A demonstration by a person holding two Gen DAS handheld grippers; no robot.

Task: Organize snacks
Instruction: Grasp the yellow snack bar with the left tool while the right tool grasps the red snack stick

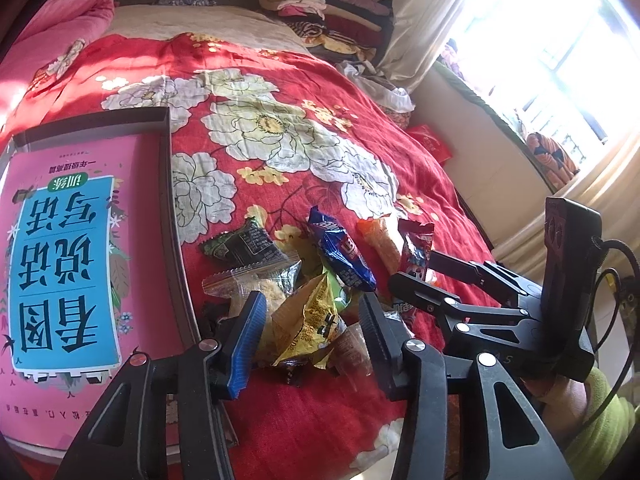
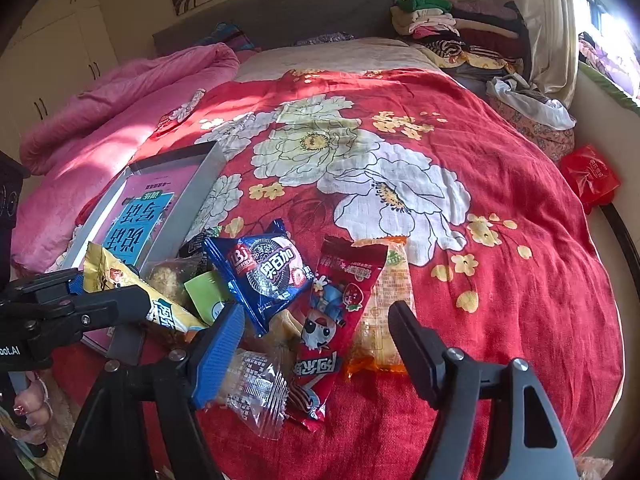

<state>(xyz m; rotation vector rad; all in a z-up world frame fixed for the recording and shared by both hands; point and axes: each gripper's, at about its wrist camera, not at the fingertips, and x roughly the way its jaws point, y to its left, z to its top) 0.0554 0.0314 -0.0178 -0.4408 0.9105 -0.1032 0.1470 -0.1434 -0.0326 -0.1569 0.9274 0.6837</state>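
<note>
A big bed fills the room, and a red blanket point(image 2: 500, 280) with large white flowers is spread over it. A pink quilt point(image 2: 120, 108) is bunched up on one side, folded clothes point(image 2: 452, 28) are stacked by the headboard, and bright light comes in at a window point(image 1: 560, 52). A dark tray point(image 1: 166, 148) lies on the blanket with a pink and blue book point(image 1: 60, 264) inside it. Just beside the tray sits a small heap of snacks. A yellow packet point(image 1: 310, 320) sits between the two fingers of the left gripper point(image 1: 312, 320), which has closed in around it; in the right wrist view this packet looks lifted and pinched by that gripper, so it seems to be gripped. A blue cookie packet point(image 2: 268, 272) lies near the middle of the heap, with a dark green packet point(image 1: 244, 242) closer to the tray. A clear packet point(image 2: 256, 392) lies by the blue finger of the right gripper point(image 2: 316, 336). A long red packet point(image 2: 336, 308) and an orange packet point(image 2: 384, 312) lie side by side between the right gripper's fingers. Those fingers stand apart and do not press on either packet, so the right gripper is open. A hand point(image 1: 560, 396) in a green sleeve point(image 1: 600, 436) holds the right gripper.
</note>
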